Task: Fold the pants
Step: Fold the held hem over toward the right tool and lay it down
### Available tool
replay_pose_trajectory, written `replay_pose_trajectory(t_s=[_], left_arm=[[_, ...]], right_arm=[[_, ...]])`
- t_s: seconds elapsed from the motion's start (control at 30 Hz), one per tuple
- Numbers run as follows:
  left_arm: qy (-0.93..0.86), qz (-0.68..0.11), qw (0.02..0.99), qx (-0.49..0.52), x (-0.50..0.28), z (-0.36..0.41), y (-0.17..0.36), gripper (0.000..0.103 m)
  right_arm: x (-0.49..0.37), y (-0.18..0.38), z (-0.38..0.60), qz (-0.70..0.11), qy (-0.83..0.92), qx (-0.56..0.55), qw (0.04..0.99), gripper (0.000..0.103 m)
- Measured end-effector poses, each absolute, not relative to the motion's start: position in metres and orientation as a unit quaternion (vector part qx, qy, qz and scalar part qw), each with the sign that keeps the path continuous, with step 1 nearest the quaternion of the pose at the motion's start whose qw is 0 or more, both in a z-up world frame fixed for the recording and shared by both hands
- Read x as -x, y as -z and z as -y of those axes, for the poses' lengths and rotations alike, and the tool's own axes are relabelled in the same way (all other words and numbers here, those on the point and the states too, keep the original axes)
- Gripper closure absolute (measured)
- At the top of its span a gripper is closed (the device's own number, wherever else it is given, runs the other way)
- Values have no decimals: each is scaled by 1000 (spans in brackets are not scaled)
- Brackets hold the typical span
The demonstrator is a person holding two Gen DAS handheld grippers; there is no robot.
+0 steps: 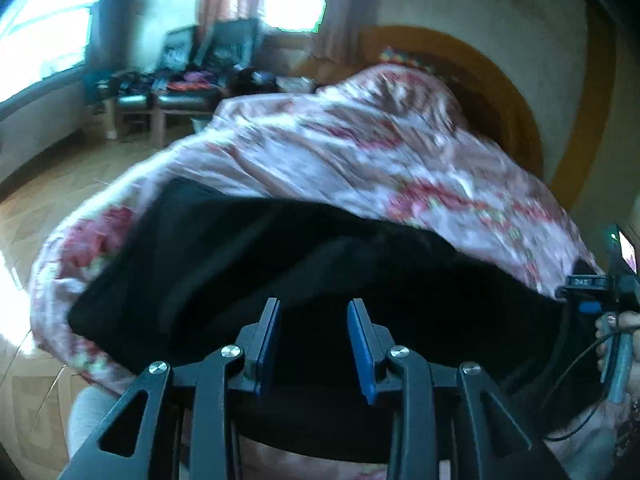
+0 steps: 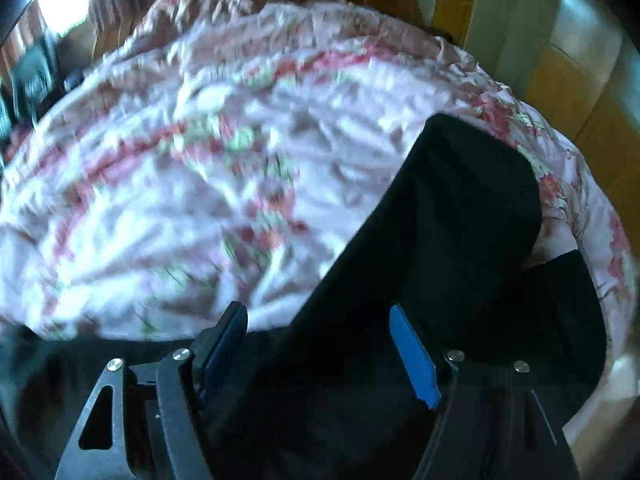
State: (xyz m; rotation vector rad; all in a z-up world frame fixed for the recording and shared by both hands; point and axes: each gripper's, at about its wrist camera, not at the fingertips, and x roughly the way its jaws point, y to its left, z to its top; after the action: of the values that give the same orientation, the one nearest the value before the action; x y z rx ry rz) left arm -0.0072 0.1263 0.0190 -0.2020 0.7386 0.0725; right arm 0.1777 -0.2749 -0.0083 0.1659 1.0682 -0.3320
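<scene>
Pants [image 1: 280, 280] flat on bedspread [image 1: 340, 152] | left claw [image 1: 314, 344] apart, empty | right claw [image 2: 320, 344] wide, empty

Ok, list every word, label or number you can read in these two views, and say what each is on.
Nothing can be read for certain.
A small pale label on the right gripper, at the left wrist view's right edge: too small and blurred.
The black pants and floral bedspread: no print visible.

Motion-blurred everywhere, especially the pink floral quilt [image 2: 200, 168]. Cut off by the lower edge: the black fabric pants [image 1: 280, 264]. Too smeared to identify: the dark clutter on the chairs [image 1: 180, 80].
</scene>
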Motion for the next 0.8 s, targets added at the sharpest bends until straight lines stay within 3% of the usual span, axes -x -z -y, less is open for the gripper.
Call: replay_pose_trajectory(t_s=[0.1,0.23,0.33,0.8], left_arm=[[-8,-377,922,90,-5,-110,-7,69],[17,-392,915,98,-19,-97,8,69],[28,-403,910,98,-29,-87,22,69],[48,-422,901,85,-28,-79,41,69]], right_arm=[[-144,8,288,-486,168,-67,855,29],[-91,19,323,-482,198,-128,844,18],[-59,29,347,-475,191,-203,834,18],[6,15,393,-421,223,-308,824,19]])
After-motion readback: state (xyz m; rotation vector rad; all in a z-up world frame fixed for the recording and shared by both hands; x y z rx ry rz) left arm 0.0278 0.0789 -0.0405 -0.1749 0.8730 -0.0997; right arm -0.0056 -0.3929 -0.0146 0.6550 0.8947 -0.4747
